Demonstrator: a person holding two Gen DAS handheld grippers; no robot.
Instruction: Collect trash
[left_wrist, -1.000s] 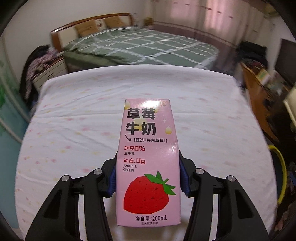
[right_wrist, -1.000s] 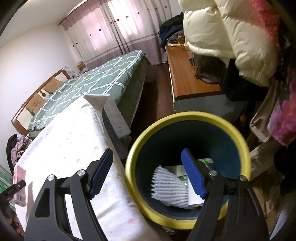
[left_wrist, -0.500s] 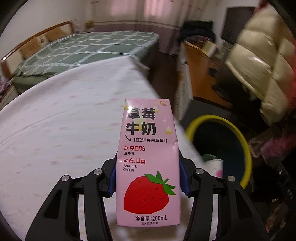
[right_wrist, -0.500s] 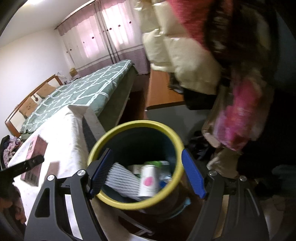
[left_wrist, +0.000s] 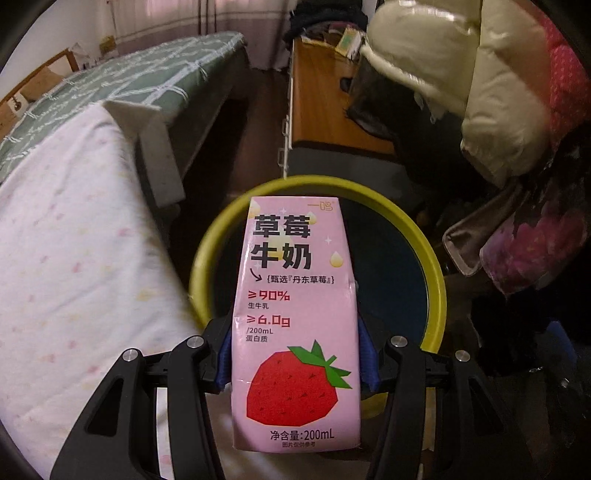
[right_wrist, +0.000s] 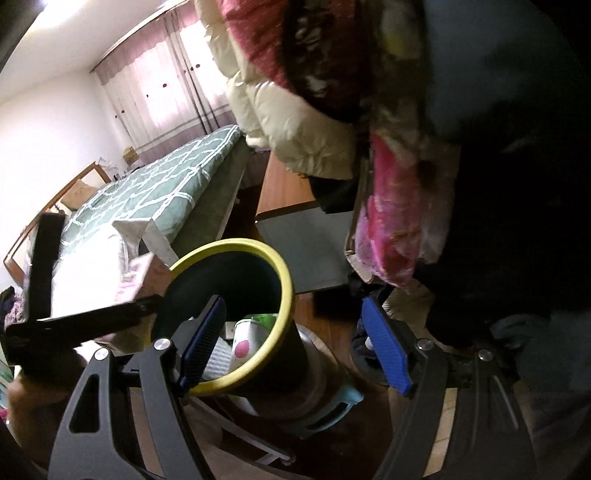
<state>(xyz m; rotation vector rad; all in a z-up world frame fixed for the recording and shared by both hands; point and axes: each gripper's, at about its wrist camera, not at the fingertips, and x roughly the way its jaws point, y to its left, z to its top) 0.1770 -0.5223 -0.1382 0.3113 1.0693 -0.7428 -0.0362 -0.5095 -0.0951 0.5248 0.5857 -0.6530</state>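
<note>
My left gripper (left_wrist: 295, 354) is shut on a pink strawberry milk carton (left_wrist: 295, 295), blue pads pressed to its two sides. The carton is upright in the left wrist view and hangs in front of the mouth of a yellow-rimmed dark blue bin (left_wrist: 436, 280). In the right wrist view the same carton (right_wrist: 146, 275) shows at the bin's left rim (right_wrist: 284, 291). My right gripper (right_wrist: 295, 347) stands open above the bin's right side, holding nothing. Inside the bin lie a white cup with a pink dot (right_wrist: 247, 343), a green pack (right_wrist: 264, 317) and a white ribbed piece (right_wrist: 218, 356).
A bed with a white flowered sheet (left_wrist: 74, 277) borders the bin on the left, with a green checked bed (left_wrist: 129, 85) behind it. A wooden desk (left_wrist: 325, 110) stands beyond the bin. A cream puffy jacket (left_wrist: 443, 74) and pink flowered clothes (left_wrist: 524, 251) hang close on the right.
My left gripper swung the carton off the white bed and rightwards until it hangs at the bin. My right gripper drifted to the right, so the bin now sits left in its view.
</note>
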